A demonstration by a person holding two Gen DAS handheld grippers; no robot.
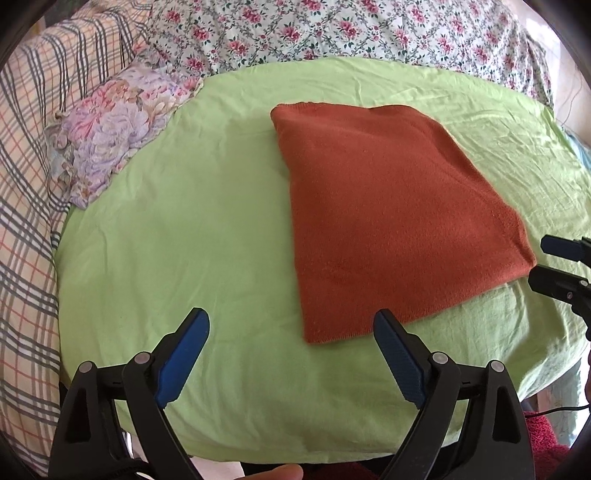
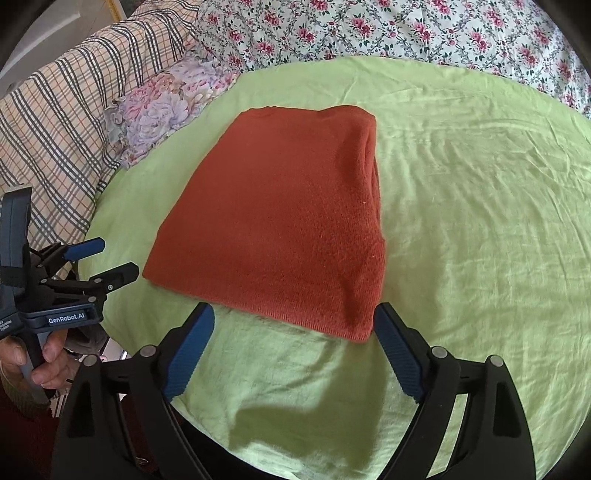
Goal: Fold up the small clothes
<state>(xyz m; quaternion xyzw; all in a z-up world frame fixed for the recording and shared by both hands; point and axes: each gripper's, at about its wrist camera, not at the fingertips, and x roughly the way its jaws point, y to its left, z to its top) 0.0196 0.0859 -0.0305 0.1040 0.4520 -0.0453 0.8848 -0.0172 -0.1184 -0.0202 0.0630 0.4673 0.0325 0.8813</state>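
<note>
Sweater (image 2: 280,221) folded on green sheet (image 2: 480,240); floral pillow (image 1: 114,129) nearby.

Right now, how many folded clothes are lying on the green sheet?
1: a rust-orange folded garment lying on the green sheet, just ahead of both open grippers. Anything tucked beneath it would be hidden.

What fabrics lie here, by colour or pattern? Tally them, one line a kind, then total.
Rust-orange folded garment: 1
Light green sheet: 1
Rose-print white cloth: 1
Lilac floral pillow: 1
Plaid cloth: 1
Total: 5

Both tongs, left and right, are open and hold nothing.
</note>
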